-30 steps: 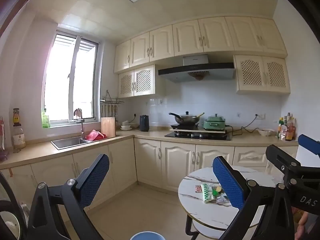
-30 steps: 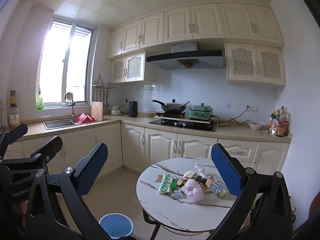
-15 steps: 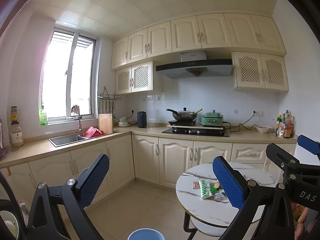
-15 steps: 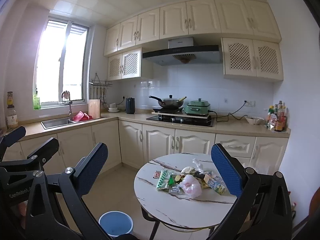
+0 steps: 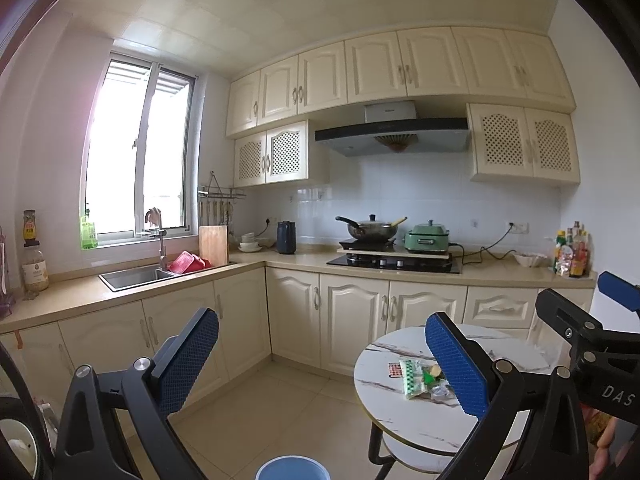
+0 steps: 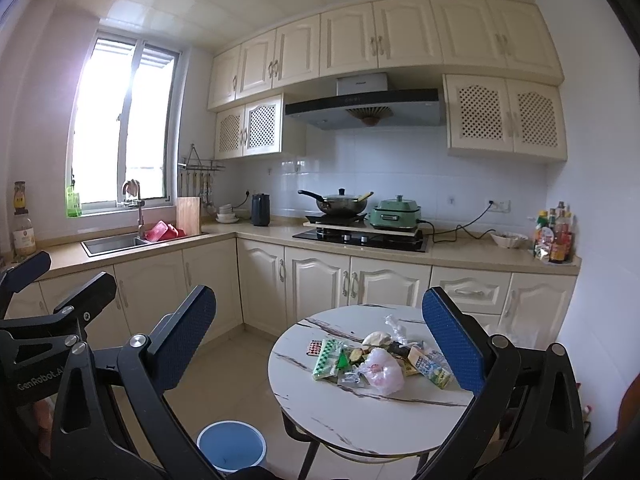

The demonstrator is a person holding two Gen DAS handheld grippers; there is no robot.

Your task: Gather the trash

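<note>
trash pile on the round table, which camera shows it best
The right wrist view: the trash pile lies in full sight between the open fingers, on the round table. The left wrist view shows only its left part; that gripper's right finger hides the rest.

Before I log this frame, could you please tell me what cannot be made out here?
- Left wrist view: the right of the trash pile on the round marble table is hidden behind a blue pad of the left tongs.
- Left wrist view: the blue round bin is cut off by the bottom edge.
- Right wrist view: wrapper print is too small to read.
</note>
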